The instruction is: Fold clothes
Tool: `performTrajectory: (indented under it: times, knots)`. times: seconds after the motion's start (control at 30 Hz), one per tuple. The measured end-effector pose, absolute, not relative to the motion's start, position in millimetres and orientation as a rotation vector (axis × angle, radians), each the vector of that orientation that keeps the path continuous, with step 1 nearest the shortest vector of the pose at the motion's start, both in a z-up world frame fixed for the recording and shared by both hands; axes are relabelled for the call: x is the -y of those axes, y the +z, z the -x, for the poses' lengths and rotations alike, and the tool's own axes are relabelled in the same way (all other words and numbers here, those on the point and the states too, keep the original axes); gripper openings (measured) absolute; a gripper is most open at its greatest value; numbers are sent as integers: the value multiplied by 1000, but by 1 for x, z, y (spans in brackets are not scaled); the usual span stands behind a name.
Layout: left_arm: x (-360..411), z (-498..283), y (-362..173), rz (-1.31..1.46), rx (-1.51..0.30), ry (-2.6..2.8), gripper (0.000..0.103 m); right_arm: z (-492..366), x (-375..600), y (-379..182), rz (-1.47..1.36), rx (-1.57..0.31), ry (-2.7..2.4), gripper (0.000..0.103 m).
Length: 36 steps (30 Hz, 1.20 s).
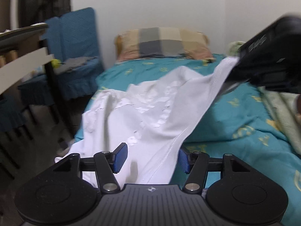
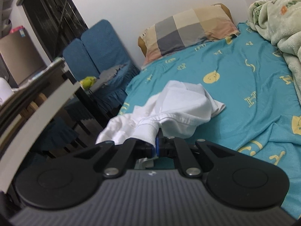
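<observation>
Firmly, right tool (image 2: 157,144) clamps white garment (image 2: 180,103).

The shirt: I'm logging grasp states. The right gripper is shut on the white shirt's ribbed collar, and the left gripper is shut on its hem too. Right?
Not quite. The left gripper is open: in the left wrist view its blue pads stand apart with the white shirt hanging between them. The right gripper is indeed shut on the ribbed collar, as the right wrist view shows.

Garment (image 2: 169,109) on the bed (image 2: 235,71), pillow (image 2: 188,30) behind, chair (image 2: 105,50) probably left.
</observation>
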<state>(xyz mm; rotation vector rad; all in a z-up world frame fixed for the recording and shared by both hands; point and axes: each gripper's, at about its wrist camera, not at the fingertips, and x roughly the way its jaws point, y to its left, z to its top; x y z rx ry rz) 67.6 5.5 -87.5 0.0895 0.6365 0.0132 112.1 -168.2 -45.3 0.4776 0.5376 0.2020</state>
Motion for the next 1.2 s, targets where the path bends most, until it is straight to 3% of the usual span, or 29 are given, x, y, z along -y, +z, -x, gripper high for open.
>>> performTrajectory:
  times: [0.47,0.57,0.63,0.7,0.9,1.07,1.2]
  knots:
    - [-45,-50,-91,213,-633,406,60,-91,192,-25,-490,-350,101,5]
    - [-53,-41,-82,271,-624,375,42,-94,197,-32,-459,-383,53,5]
    - [-54,-38,-72,273,-587,345,25,-89,196,-22,-447,-359,46,5]
    - [-51,-33,-59,273,-523,325,18,-82,195,-9,-435,-323,44,5]
    - [-56,-17,3,289,-313,245,10,-61,192,31,-401,-215,38,5]
    - [-67,-1,89,297,-135,189,9,-43,190,64,-371,-126,32,5]
    - [-77,14,166,314,-33,143,9,-14,182,122,-343,-20,43,5]
